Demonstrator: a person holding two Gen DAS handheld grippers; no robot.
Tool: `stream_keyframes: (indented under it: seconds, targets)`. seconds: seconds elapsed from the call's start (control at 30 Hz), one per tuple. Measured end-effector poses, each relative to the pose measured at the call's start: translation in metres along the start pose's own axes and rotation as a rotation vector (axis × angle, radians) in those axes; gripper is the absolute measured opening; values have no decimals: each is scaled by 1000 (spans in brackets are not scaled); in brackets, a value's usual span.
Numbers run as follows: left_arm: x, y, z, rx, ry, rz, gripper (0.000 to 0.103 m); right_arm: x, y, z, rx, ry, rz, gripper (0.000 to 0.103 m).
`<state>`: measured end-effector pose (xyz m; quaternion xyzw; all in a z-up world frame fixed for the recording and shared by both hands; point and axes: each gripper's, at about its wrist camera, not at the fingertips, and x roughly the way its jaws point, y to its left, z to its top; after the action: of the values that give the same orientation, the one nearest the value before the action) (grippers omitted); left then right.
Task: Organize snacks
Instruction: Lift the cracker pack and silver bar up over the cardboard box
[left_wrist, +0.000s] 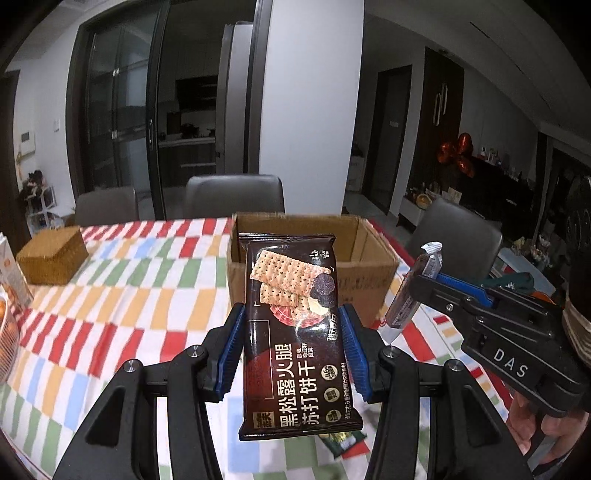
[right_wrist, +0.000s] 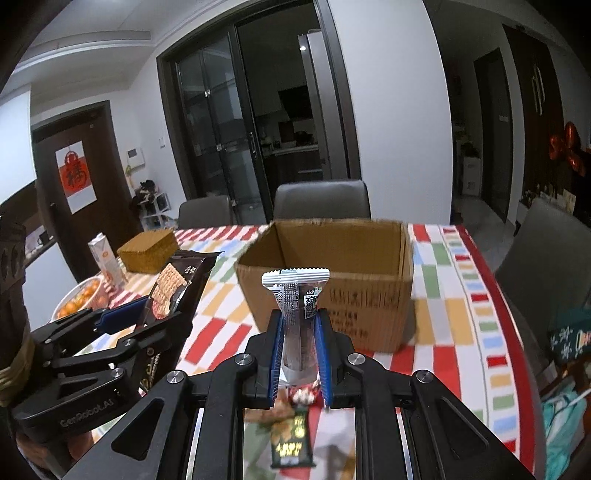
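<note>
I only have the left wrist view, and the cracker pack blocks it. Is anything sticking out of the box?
Observer: No. The box stands open with nothing above its rim; its floor is hidden.
Operator: Is the right tool's bar gripped squarely?
Observer: Yes. The right tool is shut on the bar, which stands upright with a pad on each side.
Operator: I see only a corner of a pack on the table. Is there more?
Observer: A dark pack with gold print lies below the right tool, with a small, blurred wrapper just beyond it.
</note>
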<state>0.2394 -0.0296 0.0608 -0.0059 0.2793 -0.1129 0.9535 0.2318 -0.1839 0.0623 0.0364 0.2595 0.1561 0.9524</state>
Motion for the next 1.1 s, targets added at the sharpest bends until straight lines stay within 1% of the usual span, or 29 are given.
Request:
stream_keyframes:
  seconds: [0.27, 0.43, 0.57, 0.7, 0.87, 1.03, 1.07, 1.1]
  targets:
    - [19, 0, 44, 39, -66, 14, 50, 12, -7, 39, -21, -55, -11, 18]
    - [42, 5, 68, 51, -73, 1, 50, 24, -13, 62, -43, -85, -27, 18]
    - [62, 9, 81, 44, -61, -7, 50, 38, -20, 79, -49, -96, -43, 18]
    - [83, 11, 92, 42, -52, -1, 50, 57, -25, 91, -67, -85, -55, 18]
    - [114, 14, 103, 46, -31, -6, 50, 80, -29, 95, -82, -56, -65, 18]
    - [140, 12, 107, 60, -5, 15, 50, 106, -35, 96, -79, -14, -74, 18]
    - [144, 12, 107, 66, 3, 19, 51, 111, -36, 96, -79, -5, -75, 18]
    - [149, 11, 107, 76, 13, 27, 55, 115, -37, 96, -79, 2, -78, 18]
